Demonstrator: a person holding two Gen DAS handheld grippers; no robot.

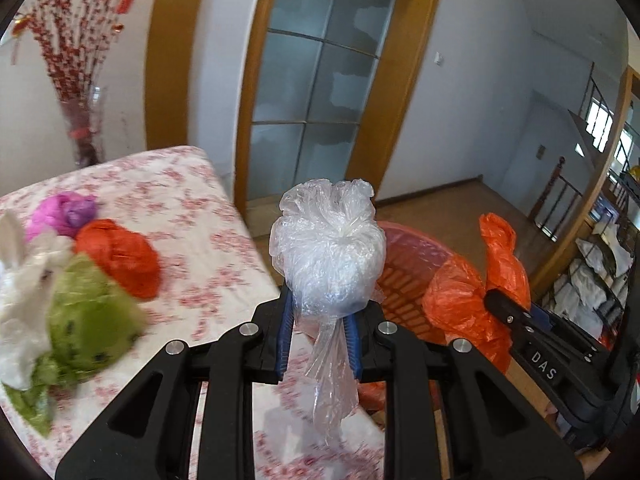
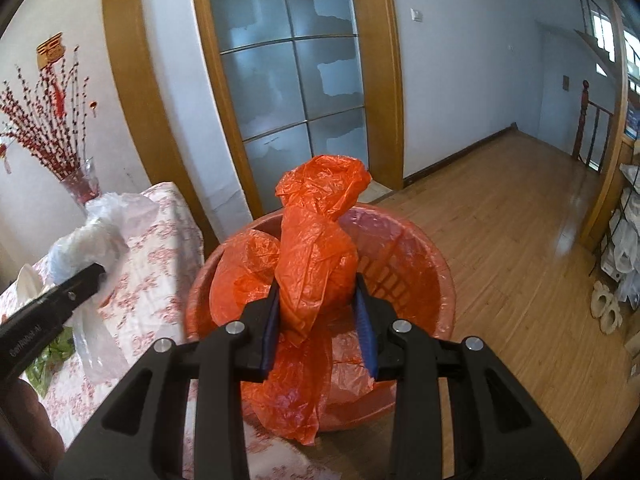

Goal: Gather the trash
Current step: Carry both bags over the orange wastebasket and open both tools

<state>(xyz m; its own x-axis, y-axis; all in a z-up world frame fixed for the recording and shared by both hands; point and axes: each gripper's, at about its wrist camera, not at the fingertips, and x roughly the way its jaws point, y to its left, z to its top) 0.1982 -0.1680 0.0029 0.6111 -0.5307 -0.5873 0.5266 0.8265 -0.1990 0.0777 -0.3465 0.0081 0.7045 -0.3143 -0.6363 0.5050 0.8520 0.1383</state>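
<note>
The bench (image 1: 208,216), covered in a red-flowered cloth, ends at a rounded far corner near the frosted glass door (image 1: 320,80), and its right edge runs down toward the red basket (image 2: 420,264) that stands just beside it. Right of the basket the wooden floor (image 2: 500,220) lies open all the way to the stair railing (image 2: 592,128), so there is free room on that side; on the left the bench carries a cluster of crumpled bags close together: a pink-purple one (image 1: 60,212), a red one (image 1: 120,256), a green one (image 1: 92,320) and a white one (image 1: 24,288), all blurred.

The left hand-held gripper (image 1: 320,320) points forward and downward over the bench's right edge, near the basket rim. Its blue pads are clenched on a clear plastic bag (image 1: 328,256): the bunched ball of the bag stands upright above the fingertips, its knotted top pointing up and away, while a thin twisted tail hangs down between the fingers, so its long axis runs roughly along the gripper.

The right hand-held gripper (image 2: 316,312) is tilted down over the mouth of the basket and grips an orange plastic bag (image 2: 316,248). The bag's long axis runs up and away from the fingers, its crumpled top rising above the far rim, with loose folds trailing below the pads. A second orange bundle (image 2: 244,276) lies inside the basket at the left, touching the held bag
</note>
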